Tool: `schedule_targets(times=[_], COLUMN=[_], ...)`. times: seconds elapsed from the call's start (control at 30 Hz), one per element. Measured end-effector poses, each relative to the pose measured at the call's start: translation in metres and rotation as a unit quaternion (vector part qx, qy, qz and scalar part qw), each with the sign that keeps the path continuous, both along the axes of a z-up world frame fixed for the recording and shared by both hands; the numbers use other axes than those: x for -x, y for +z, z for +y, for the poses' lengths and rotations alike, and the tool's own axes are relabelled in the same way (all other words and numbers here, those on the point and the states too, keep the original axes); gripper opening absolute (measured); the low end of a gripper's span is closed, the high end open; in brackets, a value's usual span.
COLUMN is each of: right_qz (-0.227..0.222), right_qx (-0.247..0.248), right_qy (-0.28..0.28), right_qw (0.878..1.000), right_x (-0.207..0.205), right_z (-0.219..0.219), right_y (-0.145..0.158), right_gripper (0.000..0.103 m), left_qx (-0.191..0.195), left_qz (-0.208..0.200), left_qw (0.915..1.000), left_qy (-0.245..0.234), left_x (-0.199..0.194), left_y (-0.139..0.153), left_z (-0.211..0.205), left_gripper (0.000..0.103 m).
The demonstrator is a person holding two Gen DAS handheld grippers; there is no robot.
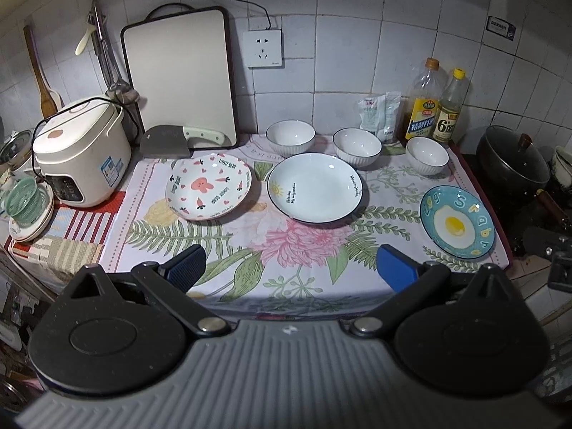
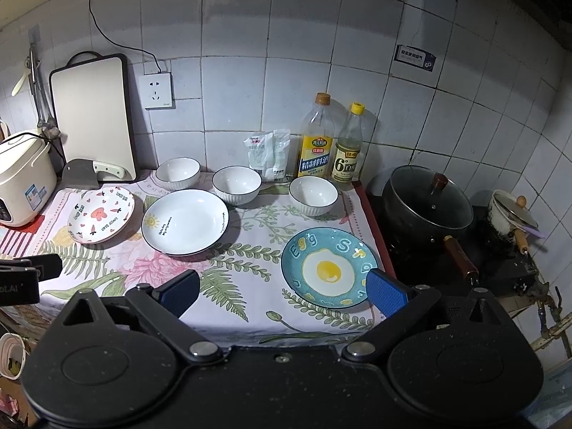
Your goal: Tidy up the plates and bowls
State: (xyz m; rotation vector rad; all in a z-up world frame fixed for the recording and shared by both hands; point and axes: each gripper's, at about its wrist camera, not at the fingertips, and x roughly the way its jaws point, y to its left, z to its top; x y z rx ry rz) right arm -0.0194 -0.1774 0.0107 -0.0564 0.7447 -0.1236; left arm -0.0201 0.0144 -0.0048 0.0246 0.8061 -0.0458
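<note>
My right tongs [image 2: 282, 295] are wide open and hold nothing, and the blue egg plate [image 2: 329, 267] lies just ahead of them, a bit to the right, with its near rim between my two blue pads and its right edge right by the right pad [image 2: 388, 295]. It is round and lies flat on the flowered cloth [image 2: 228, 250]. My left tongs [image 1: 291, 268] are wide open and empty too, above the near part of the cloth. From them the egg plate sits far off to the right, the white plate with the dark rim [image 1: 314, 187] is straight ahead, and the pink bunny plate [image 1: 208, 186] is ahead and to the left. Three white bowls [image 1: 290, 136] stand in a row behind the plates. I think my right tongs are nearer to the egg plate, so that one is theirs to pick up first.
</note>
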Motion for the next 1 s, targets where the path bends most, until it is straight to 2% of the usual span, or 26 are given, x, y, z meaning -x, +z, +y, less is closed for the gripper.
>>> schedule_targets(times=[0.37, 1.0], right_qz=[0.002, -0.011], right_qx=[-0.007, -0.007], right_qy=[-0.005, 0.005], right_qw=[1.000, 1.000], right_x=[0.000, -0.007], right_z=[-0.003, 0.001], right_y=[-0.005, -0.006], right_gripper=[0.101, 0.101], left_qx=[-0.005, -0.004], left_qz=[-0.019, -0.008], left_qw=[0.9998, 0.9999], left_qy=[-0.004, 0.007], left_x=[0.004, -0.006], left_y=[0.001, -0.005], left_z=[0.004, 0.015], left_gripper=[0.103, 0.103])
